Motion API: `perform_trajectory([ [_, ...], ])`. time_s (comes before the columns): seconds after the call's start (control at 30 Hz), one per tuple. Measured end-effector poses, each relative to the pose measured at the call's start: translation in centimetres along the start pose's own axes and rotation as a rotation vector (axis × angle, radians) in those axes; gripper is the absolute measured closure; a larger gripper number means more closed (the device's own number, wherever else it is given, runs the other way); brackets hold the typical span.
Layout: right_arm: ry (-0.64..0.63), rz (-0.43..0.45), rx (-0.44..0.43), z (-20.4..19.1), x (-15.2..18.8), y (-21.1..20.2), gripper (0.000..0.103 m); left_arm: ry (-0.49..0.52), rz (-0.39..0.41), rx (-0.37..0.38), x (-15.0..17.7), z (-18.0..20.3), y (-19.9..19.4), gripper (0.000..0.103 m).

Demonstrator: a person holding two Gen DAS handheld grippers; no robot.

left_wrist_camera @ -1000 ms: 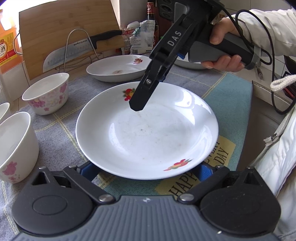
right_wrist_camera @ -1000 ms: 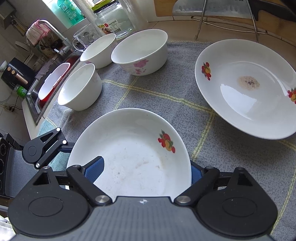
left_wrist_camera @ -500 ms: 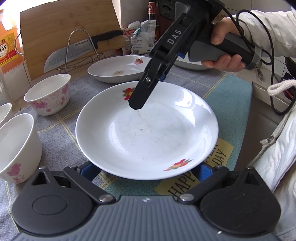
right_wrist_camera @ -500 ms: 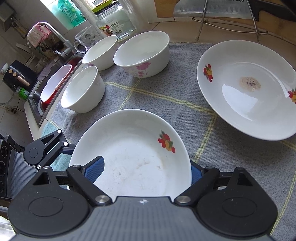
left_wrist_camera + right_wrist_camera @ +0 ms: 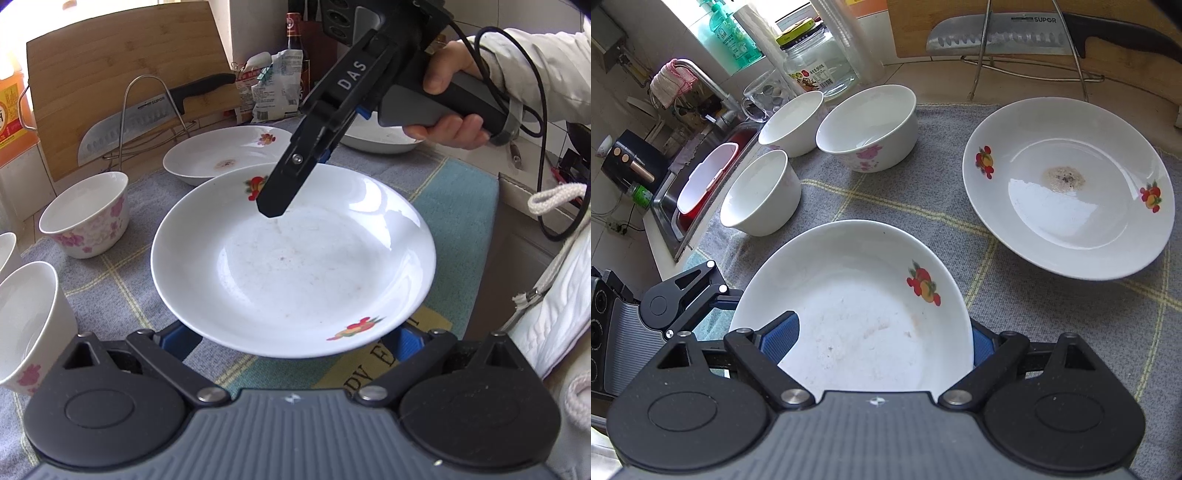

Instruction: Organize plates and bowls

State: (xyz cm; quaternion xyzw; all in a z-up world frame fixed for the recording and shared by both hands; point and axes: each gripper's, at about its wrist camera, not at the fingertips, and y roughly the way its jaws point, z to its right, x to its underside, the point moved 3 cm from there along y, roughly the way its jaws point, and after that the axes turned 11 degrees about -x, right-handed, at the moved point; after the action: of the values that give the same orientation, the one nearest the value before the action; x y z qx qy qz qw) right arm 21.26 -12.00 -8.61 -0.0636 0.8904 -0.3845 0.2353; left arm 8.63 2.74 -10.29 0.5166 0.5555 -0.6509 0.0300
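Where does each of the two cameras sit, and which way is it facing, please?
Left wrist: sits on the left gripper, looking across the held plate toward the cutting board; the right gripper and right hand show.
Right wrist: sits on the right gripper, looking toward the bowls and sink; the left gripper shows at left.
Shared: the held plate, second plate, knife.

A grey cloth (image 5: 897,206) with yellow check lines covers the surface. At the far edge a wooden cutting board (image 5: 110,74) leans against the pale wall, with a knife (image 5: 147,118) on a wire rack before it. In the right wrist view, a steel sink (image 5: 670,206) lies far left, below a bright window (image 5: 701,22) giving daylight.
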Motion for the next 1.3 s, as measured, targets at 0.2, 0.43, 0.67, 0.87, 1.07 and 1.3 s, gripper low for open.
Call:
perform_trajectory([
  [0.2,0.007,0.02,0.009,1.0,0.7,-1.9,0.008,0.021,0.009,0.007,-1.5,1.3,0.6,0.002],
  [0.43,0.014,0.046,0.023,2.5,1.6,-4.7,0.008,0.031,0.02,0.028,-3.5,3.3,1.5,0.002],
  [0.67,0.027,0.069,0.035,4.3,2.6,-7.3,0.008,0.046,0.023,0.049,-5.4,5.1,2.8,0.002],
  [0.87,0.039,0.094,0.052,6.0,3.4,-9.6,0.008,0.056,0.03,0.068,-7.1,6.7,4.0,0.002],
  [1.07,0.054,0.122,0.065,7.8,3.9,-11.8,0.008,0.072,0.034,0.089,-9.2,8.0,5.5,0.002],
  [1.3,0.08,0.152,0.079,10.1,4.6,-14.1,0.008,0.096,0.033,0.108,-11.3,9.5,7.1,0.002],
])
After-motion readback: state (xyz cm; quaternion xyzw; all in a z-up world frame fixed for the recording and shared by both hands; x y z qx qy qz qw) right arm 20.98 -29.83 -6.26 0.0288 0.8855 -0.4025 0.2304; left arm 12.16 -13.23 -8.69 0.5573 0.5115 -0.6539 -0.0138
